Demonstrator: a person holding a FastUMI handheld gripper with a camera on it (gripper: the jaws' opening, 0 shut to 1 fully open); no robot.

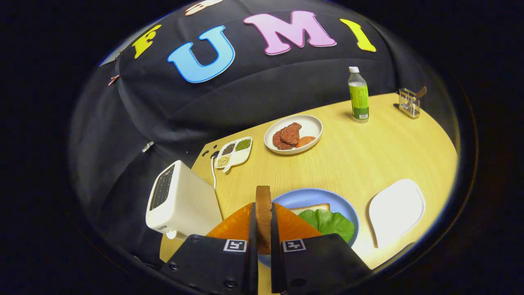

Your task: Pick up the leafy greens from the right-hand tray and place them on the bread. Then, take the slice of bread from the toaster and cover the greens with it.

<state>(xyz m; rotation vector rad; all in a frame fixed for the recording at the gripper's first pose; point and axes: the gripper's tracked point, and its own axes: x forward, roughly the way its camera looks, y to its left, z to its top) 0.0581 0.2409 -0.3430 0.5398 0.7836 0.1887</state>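
Note:
My gripper is shut on a slice of bread, held upright on its edge between both fingers, its brown crust facing me. Just beyond and right of the fingers lies a blue plate with another bread slice and the leafy greens lying on top of it. The white toaster stands to the left of the fingers, its slots showing dark on top. A white tray lies to the right of the blue plate with nothing on it.
Farther back sit a white plate with meat patties, a small divided dish of beans, a green-labelled bottle and a wire holder. The wooden table drops off at the right.

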